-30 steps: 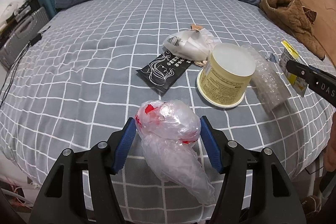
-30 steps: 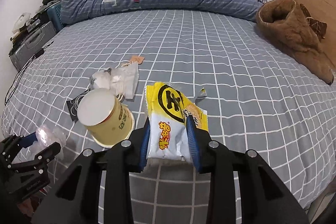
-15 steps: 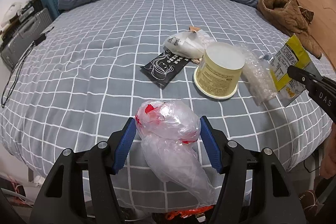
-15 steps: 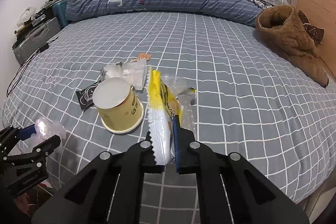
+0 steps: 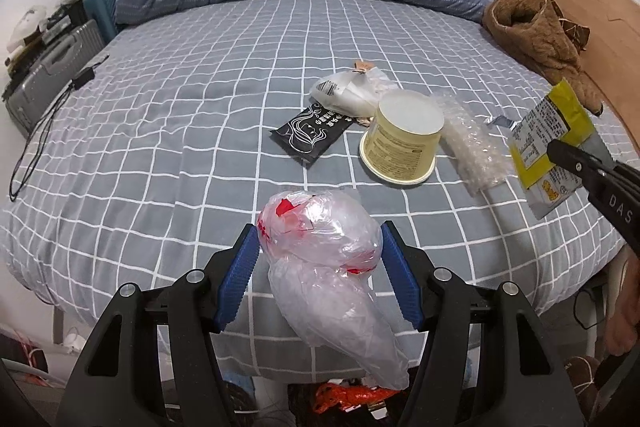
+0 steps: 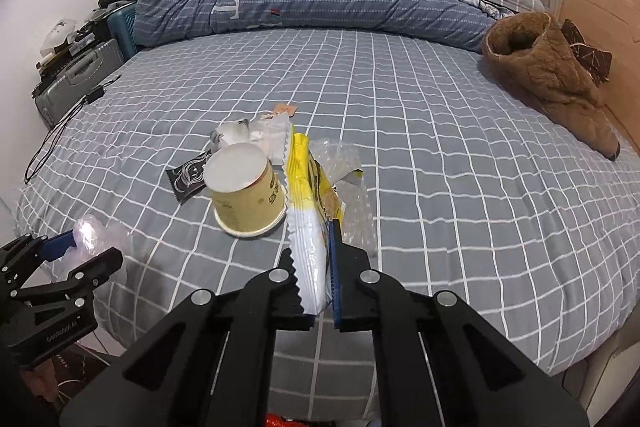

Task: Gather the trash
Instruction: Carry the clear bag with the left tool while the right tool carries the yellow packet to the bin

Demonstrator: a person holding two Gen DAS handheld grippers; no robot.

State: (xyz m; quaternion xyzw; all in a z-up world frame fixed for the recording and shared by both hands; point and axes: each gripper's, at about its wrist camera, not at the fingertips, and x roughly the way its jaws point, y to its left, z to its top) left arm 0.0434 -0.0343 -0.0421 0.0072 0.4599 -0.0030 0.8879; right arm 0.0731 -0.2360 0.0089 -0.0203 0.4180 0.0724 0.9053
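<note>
Trash is split between the two claws and the bed. The right claw is pinched together on the lower end of a yellow snack wrapper, which stands up thin and edge-on above the near edge of the bed; its jaws have just been closing, with the wrapper between them. The left claw is clamped on a crumpled clear plastic bag with red print, whose loose tail droops below the pads, past the bed's near edge.

Risks, as I judge them:
- The wrapper is slick film held by a narrow bite at one end; a quick swing could let it slide out and fall to the floor beside the bed.
- The bag is soft and springy. Only its bulging top sits between the pads, so it may squeeze out downward, pulled by the hanging tail.
- With both claws full, nothing is free for the rest: the upturned yellow paper cup, the black sachet, the bubble wrap and the white wrapper lie together toward the middle of the bed.
- The bubble wrap lies just beside the lifted wrapper and could be dragged along if a corner is caught.
- No bin is clearly visible, so the drop point is uncertain.
</note>
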